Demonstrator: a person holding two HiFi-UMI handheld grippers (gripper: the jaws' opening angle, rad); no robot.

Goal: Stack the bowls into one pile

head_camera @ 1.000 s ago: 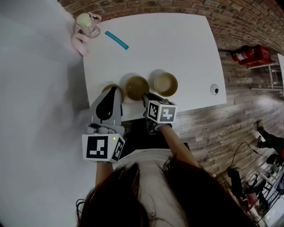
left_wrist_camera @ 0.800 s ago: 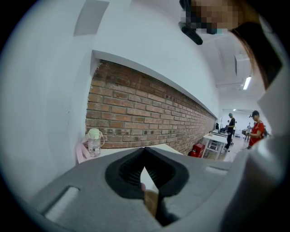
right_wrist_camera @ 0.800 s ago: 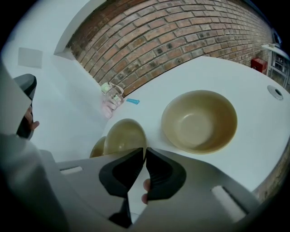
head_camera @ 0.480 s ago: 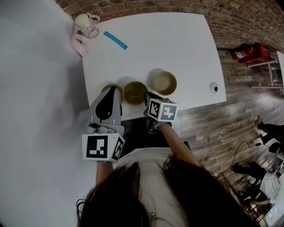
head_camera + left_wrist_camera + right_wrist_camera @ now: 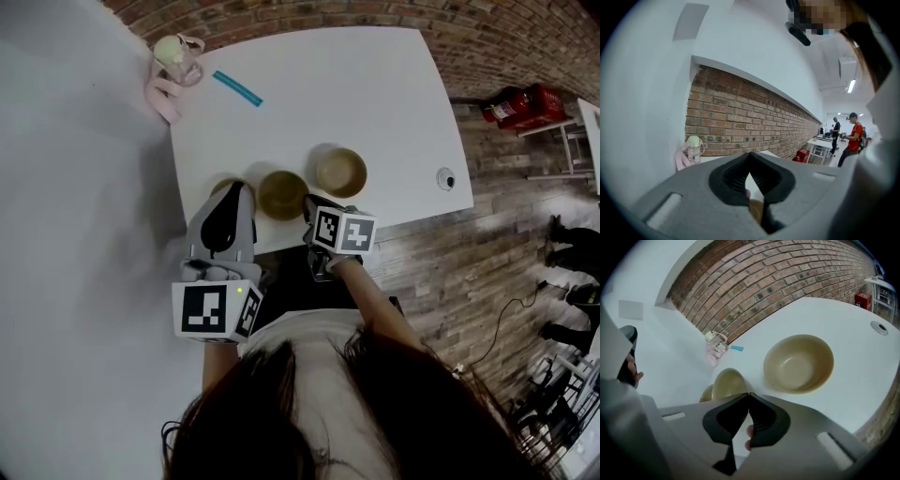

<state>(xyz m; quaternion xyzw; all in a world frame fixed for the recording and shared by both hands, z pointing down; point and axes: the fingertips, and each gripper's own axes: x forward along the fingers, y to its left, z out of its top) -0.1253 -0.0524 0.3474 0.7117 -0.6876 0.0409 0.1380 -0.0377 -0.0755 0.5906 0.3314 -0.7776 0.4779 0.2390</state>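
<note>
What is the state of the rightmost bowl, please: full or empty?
Empty: the right gripper view looks into the bowl, upright on the table, and only its bare inside shows.

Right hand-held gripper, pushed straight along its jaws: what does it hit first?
Probably the middle tan round bowl: it sits just beyond the shut tips of the right hand-held gripper, slightly left. Depth unclear.
</note>
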